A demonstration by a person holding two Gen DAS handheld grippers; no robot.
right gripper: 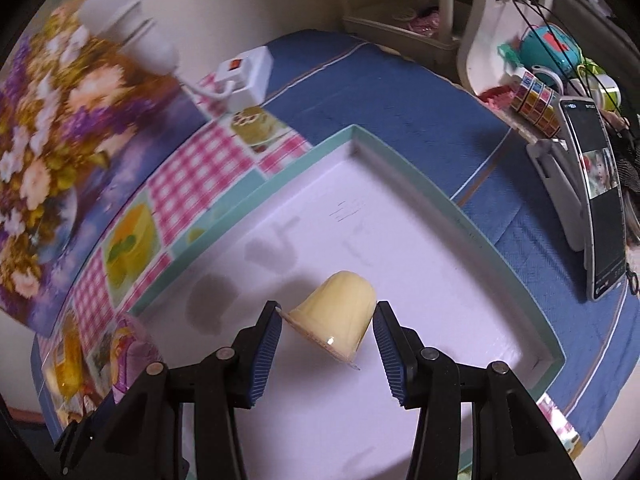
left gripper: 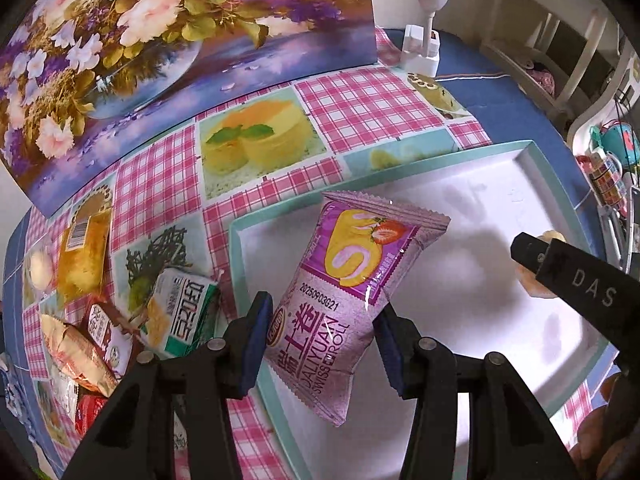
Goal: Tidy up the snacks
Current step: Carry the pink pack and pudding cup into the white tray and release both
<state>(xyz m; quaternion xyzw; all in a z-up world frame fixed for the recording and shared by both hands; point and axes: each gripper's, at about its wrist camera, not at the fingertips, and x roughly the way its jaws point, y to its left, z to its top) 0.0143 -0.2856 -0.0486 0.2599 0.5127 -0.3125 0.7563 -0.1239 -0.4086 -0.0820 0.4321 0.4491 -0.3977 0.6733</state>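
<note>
My left gripper (left gripper: 322, 340) is shut on a purple Swiss roll packet (left gripper: 348, 276) and holds it above the left part of the white tray with a teal rim (left gripper: 532, 148). My right gripper (right gripper: 326, 334) is shut on a pale yellow jelly cup (right gripper: 336, 316), tilted on its side, above the same tray (right gripper: 400, 152). The right gripper's black body (left gripper: 580, 276) shows at the right of the left wrist view. The purple packet (right gripper: 134, 344) shows at the left of the right wrist view.
A pile of snack packets lies left of the tray: a green-white packet (left gripper: 180, 312), an orange packet (left gripper: 82, 256), a red-white one (left gripper: 106, 332). A flower picture (left gripper: 140, 60) stands at the back. A white power strip (right gripper: 244, 76) and a phone on a stand (right gripper: 600, 200) are nearby.
</note>
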